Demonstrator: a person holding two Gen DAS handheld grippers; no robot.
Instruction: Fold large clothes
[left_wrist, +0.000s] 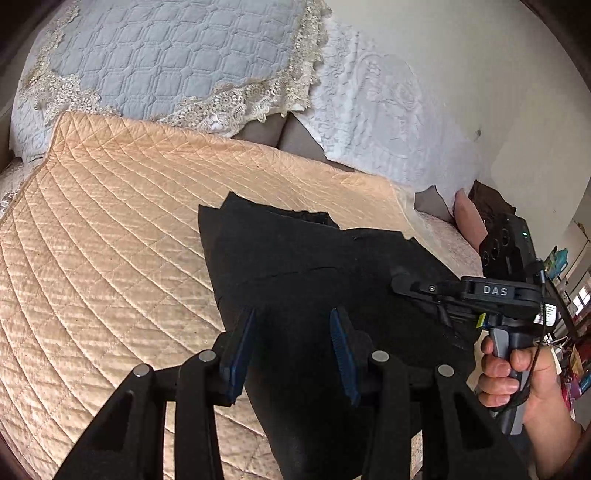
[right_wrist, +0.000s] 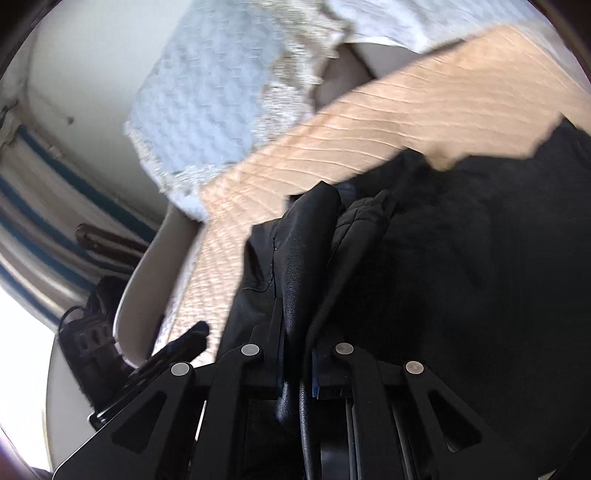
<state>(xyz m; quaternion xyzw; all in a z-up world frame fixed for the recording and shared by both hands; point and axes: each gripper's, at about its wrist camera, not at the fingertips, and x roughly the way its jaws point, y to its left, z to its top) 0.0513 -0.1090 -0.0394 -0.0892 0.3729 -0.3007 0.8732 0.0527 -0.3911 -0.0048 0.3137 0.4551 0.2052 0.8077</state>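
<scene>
The black garment (left_wrist: 314, 266) lay on the bed's peach quilt (left_wrist: 110, 240), running away from the left gripper (left_wrist: 293, 343), fingers apart above it, while the right gripper (right_wrist: 297, 369) clamped its near edge.

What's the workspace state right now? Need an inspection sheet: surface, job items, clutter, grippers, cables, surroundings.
Surface: bed with a peach quilted cover; blue-grey lace-edged quilt and white bedspread lie beyond it.
Job's things: black garment spread on the peach cover, one part bunched up.
Clutter: pink pillow at the bed's far edge.
Grippers: left gripper open over the garment, nothing between its fingers; right gripper shut on a fold of the garment.
Cables: thin black cable along the right gripper's handle.
Surroundings: pale wall; shelves with colourful items, too small to identify; right view motion-blurred.
</scene>
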